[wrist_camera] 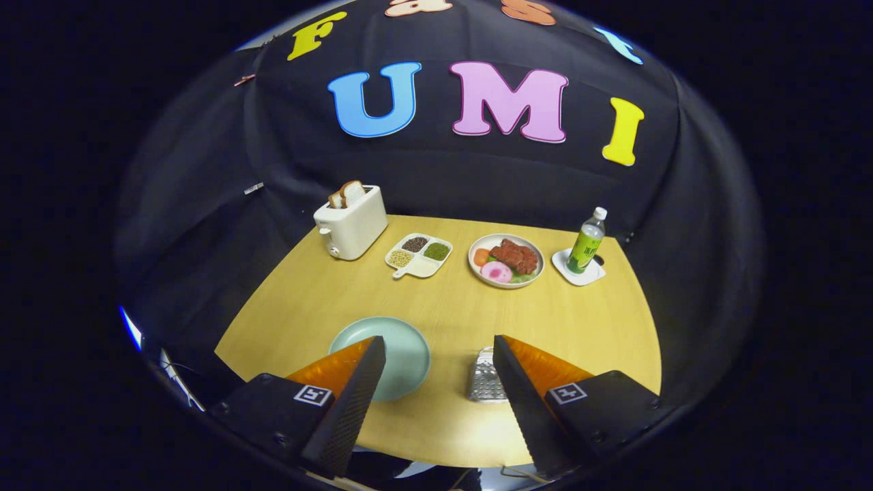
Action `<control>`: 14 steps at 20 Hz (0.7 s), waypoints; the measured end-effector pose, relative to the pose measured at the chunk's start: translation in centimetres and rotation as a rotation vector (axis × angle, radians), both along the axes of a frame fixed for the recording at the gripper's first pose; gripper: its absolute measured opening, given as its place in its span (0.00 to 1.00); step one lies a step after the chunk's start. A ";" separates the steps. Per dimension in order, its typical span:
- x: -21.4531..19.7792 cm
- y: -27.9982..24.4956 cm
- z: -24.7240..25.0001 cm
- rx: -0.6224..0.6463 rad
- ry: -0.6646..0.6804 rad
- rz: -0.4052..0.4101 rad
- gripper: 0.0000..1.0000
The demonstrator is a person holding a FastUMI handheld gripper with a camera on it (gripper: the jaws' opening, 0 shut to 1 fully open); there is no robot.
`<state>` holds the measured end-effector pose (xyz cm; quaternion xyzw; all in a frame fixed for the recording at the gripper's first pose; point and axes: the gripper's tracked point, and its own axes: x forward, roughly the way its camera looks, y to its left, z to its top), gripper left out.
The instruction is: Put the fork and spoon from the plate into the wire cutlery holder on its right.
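Hand-held gripper (436, 382), fingers spread, grasping nothing.
Raised over bench (450, 314) for approach; plate (402, 354) behind left finger, wire cutlery holder (483, 382) beside right; fork, spoon indiscernible.

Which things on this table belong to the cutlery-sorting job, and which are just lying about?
Belong to the job: pale green plate; wire cutlery holder to its right; open gripper, empty above them.

Lying about: toaster with bread; divided dish; plate of food; green bottle on its coaster.
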<state>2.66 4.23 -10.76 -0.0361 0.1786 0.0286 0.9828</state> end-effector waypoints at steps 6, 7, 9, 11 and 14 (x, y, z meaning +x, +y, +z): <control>1.8 4.5 -8.0 0.055 0.199 0.019 1.00; 2.1 5.4 -9.2 0.066 0.234 0.020 0.99; 2.9 7.1 -11.0 0.074 0.277 0.026 0.99; 3.8 8.0 -12.6 0.060 0.308 0.025 0.99; 4.9 9.2 -15.4 0.032 0.373 0.025 0.99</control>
